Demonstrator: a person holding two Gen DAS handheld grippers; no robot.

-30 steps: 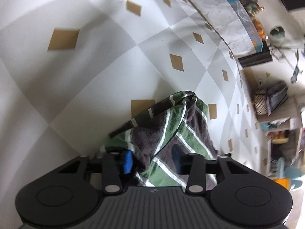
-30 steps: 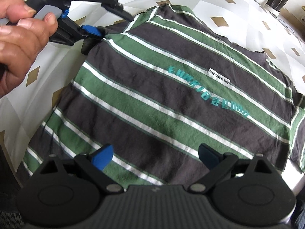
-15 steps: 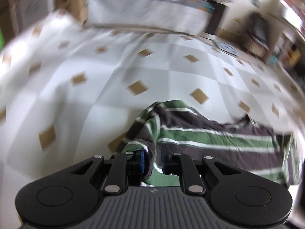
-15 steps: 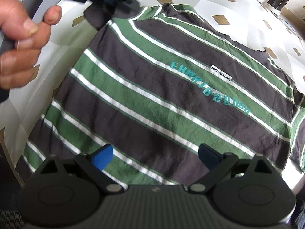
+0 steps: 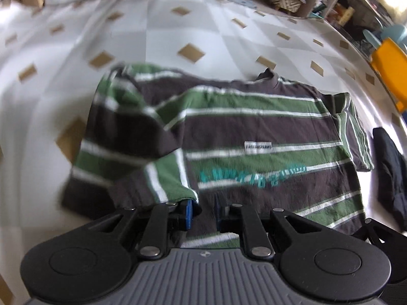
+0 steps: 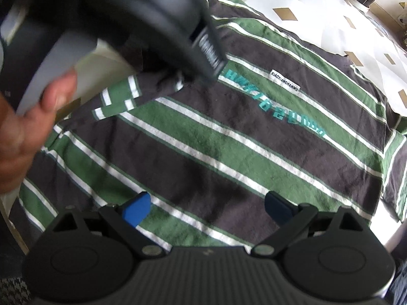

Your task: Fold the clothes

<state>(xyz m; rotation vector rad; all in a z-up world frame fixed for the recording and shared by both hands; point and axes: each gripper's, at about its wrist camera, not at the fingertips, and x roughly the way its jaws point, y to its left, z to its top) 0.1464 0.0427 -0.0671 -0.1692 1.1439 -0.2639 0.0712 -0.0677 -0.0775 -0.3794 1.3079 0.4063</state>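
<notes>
Striped, one T-shirt (image 5: 267,132) lies with its sleeve (image 5: 142,152) pinched by the left gripper (image 5: 202,209); the right gripper (image 6: 207,207) gapes wide.

Black claws (image 6: 206,207) (blue, seemingly rubber, pads (image 6: 136,207))

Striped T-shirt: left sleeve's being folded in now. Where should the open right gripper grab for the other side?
On the striped T-shirt, take the right sleeve by its outer hem. It lies flat and spread, so the right gripper could probably slide under from the outside edge.
</notes>
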